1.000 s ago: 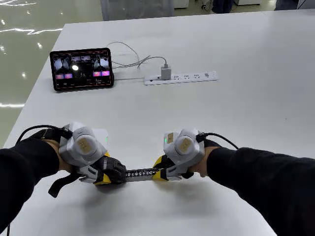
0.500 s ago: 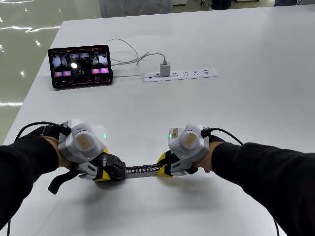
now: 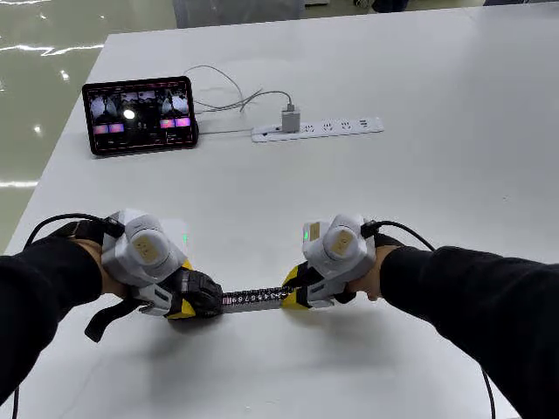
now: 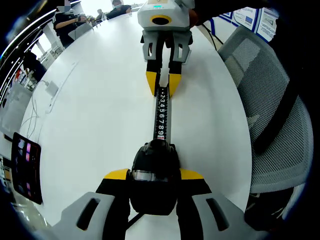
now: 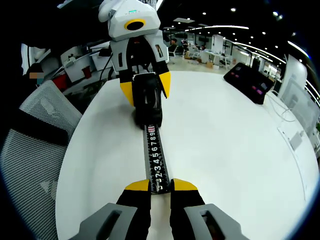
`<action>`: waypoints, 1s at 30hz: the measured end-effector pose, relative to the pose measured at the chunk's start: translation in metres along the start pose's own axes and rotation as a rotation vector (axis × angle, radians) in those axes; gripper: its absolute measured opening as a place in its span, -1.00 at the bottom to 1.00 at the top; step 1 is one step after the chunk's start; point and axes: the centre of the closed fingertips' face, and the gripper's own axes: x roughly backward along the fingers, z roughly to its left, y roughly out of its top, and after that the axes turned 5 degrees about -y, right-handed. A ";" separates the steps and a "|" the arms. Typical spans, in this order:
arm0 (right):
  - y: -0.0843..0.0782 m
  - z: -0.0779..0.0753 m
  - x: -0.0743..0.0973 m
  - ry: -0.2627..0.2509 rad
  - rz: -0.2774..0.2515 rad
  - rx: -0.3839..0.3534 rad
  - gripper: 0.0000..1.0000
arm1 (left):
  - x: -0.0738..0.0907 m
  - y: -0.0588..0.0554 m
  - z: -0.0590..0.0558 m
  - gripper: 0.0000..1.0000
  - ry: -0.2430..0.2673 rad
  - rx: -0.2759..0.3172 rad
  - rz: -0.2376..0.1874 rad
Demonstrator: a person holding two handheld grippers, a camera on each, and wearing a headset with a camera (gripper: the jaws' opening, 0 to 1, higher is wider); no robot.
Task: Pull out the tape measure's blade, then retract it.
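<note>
Spring pull, we judge, will tug the thin, springy blade (image 5: 154,155) back toward the hard black case (image 4: 154,172), so we want firm holds: left gripper (image 3: 188,304) clamped around the case, right gripper (image 5: 160,188) pinching the blade's tip. The tape measure (image 3: 229,298) sits at the near side of the table (image 3: 349,201), with a short white numbered length drawn out.

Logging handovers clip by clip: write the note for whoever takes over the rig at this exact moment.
Left gripper: shut on the case, low over the table.
Right gripper: shut on the blade at its tip.
The grippers face each other, with a short stretch of blade straight between them.
Done: blade partly pulled out.
Left: pull further if more length is wanted, then let the blade retract into the case.
</note>
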 end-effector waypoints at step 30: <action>-0.014 -0.003 0.014 -0.005 0.001 -0.011 -0.81 | 0.000 0.001 -0.001 -0.41 0.002 0.004 0.000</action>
